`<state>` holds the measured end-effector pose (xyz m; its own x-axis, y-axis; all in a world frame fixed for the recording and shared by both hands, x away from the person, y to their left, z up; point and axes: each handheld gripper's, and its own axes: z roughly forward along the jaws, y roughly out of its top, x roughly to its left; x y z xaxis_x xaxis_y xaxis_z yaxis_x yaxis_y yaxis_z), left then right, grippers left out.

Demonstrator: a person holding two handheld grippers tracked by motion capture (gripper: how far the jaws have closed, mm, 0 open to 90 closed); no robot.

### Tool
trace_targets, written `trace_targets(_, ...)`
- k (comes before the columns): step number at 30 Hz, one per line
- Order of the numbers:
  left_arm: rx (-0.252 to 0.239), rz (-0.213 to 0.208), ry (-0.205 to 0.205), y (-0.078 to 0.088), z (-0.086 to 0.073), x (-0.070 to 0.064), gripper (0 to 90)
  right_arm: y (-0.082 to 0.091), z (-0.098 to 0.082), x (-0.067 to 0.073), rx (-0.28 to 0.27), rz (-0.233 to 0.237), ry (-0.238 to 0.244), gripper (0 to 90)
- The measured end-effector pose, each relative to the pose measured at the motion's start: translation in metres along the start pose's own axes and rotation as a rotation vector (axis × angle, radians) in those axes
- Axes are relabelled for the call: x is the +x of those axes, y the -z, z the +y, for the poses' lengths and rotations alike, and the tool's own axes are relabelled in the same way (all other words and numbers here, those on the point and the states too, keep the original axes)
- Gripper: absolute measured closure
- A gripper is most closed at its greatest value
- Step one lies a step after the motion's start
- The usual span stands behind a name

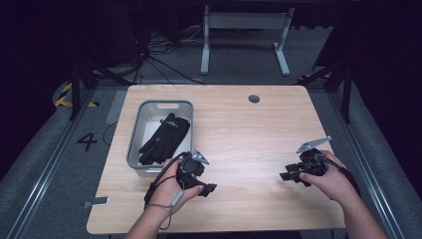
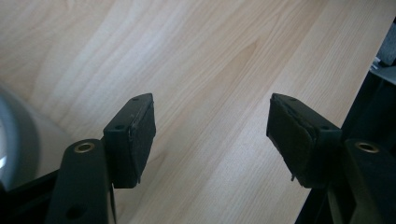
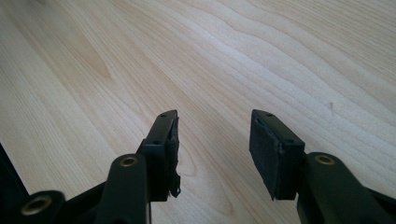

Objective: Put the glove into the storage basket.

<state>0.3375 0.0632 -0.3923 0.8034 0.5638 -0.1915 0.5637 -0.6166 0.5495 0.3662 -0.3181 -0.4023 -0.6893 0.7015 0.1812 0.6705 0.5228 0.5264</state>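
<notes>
Both claws are held low over the near part of the desk [image 1: 239, 149], one in each hand of the person. In the high view the left claw [image 1: 208, 189] is in the left hand [image 1: 171, 186], just in front of the near end of a grey bin, and it points to the right. A cable hangs from it around the wrist. In the left gripper view its jaws stand wide apart with bare light wood between the pads [image 2: 142, 140], so it holds nothing; a curved grey edge, maybe the bin, is at the far left of that view, but it is too blurred to be sure.

On the other side, the right claw [image 1: 287, 175] is in the right hand [image 1: 333, 179] near the right edge of the desk, pointing to the left toward the other claw. The two are well apart. In the right gripper view its jaws are also parted, somewhat less wide, and only wood grain lies between them.

Farther back, on the left part of the desk, the grey bin [image 1: 185, 107] stands with its long side going away from the person. Inside it lies a black glove [image 1: 166, 137], fingers toward the near end.

Near the far edge of the desk there is a small round dark cap [image 1: 254, 98]. Behind the desk, on the grey floor, stands a white metal frame [image 1: 244, 22].
</notes>
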Motion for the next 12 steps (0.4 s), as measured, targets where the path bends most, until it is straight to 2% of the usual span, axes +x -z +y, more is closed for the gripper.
trace_targets(2, 0.020, -0.010, -0.010, -0.011, -0.003, 0.000, 33.7, -0.001, 0.000, 0.000, 0.004, -0.004, 0.003, 53.4)
trace_targets(7, 0.033, -0.011, -0.027, -0.020, -0.006, 0.000, 33.9, -0.002, 0.000, 0.000, 0.003, -0.006, 0.004, 53.3)
trace_targets(12, 0.055, -0.019, -0.015, -0.025, -0.008, 0.003, 32.9, -0.004, 0.000, 0.000, 0.003, -0.008, 0.007, 53.3)
